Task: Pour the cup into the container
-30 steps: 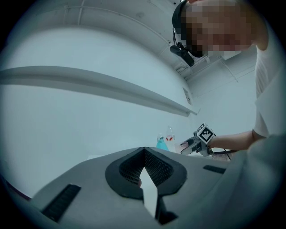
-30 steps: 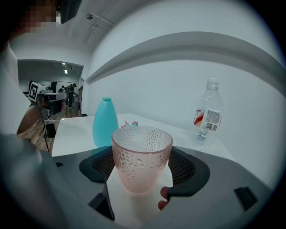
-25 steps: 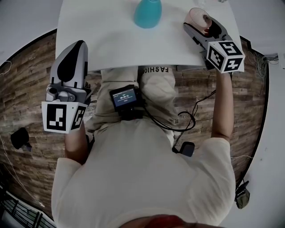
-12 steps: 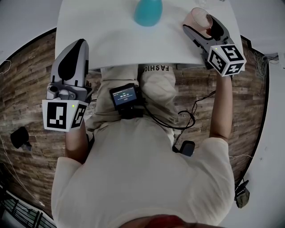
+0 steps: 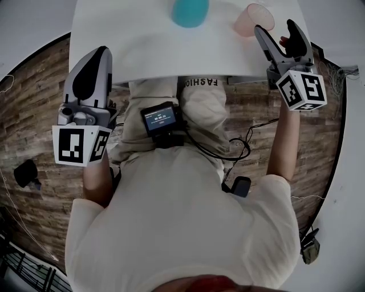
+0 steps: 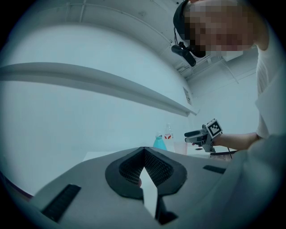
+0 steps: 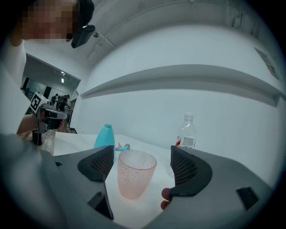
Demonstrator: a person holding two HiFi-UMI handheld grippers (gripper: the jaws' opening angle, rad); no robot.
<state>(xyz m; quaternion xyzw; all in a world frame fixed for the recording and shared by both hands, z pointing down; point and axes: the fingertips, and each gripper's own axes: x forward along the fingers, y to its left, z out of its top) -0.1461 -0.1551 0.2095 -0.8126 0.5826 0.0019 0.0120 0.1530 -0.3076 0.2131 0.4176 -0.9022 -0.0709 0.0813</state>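
The cup [image 7: 135, 173], pink and dimpled, stands upright on the white worktop [image 5: 142, 45] near its right front corner. The right gripper [image 5: 276, 27] is held level just behind it, jaws wide apart. In the right gripper view the cup shows in the gap between the two jaws, nearer the left one, and neither pad touches it. From the head view the cup sits just ahead of the jaw tips and a little to their left.

The teal container [image 5: 190, 11] stands further left along the far part of the worktop, well apart from the cup. A clear bottle [image 7: 186, 132] with a red-and-white label stands behind, to the right. A small pink and teal thing [image 7: 121, 146] lies beside the container; what it is cannot be told.

The left gripper [image 6: 144, 156] is off the worktop, held at the person's left side over the wood floor [image 5: 34, 114]. Its jaws are drawn together with nothing between them. It points toward the worktop's left front edge. A small screen [image 5: 159, 121] hangs at the person's waist, with a cable running to the right.
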